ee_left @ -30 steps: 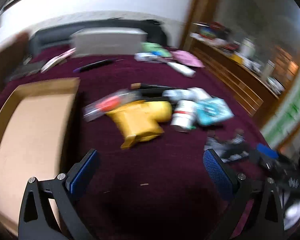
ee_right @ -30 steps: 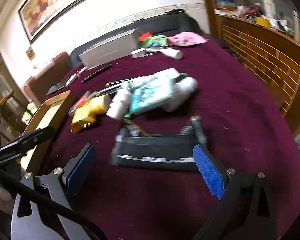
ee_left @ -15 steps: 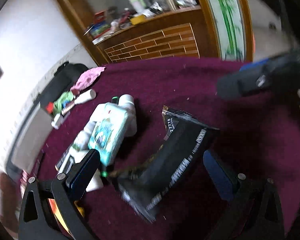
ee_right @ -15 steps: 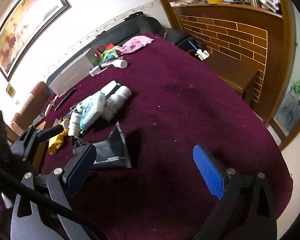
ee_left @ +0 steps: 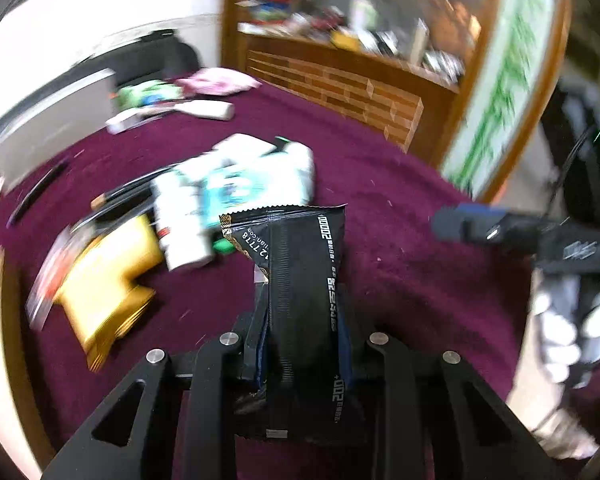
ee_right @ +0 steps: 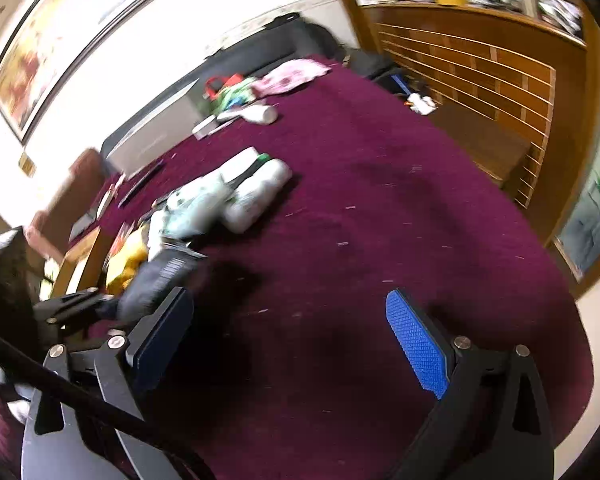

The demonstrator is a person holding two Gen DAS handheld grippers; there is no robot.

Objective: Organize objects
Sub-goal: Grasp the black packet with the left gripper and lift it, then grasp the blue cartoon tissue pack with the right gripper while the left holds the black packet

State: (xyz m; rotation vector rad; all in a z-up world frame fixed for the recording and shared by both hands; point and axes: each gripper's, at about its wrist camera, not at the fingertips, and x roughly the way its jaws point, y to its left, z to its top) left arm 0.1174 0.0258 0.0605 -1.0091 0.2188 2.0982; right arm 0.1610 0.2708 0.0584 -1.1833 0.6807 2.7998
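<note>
1. Nearest, the left gripper (ee_left: 304, 344) has just been closing its jaws, and its pads now pinch the black snack packet (ee_left: 300, 280), which stands upright above the maroon tablecloth (ee_left: 380, 184).
2. Beside it, the right gripper (ee_right: 296, 344) hangs over bare cloth with fingers spread wide and nothing between them.
3. Just beyond the packet lie a yellow pouch (ee_left: 108, 276), white bottles (ee_right: 256, 196) and a teal packet (ee_left: 224, 192), heaped together.
4. Farther back, a pink cloth (ee_right: 292, 74) lies near the cloth's far edge.
</note>
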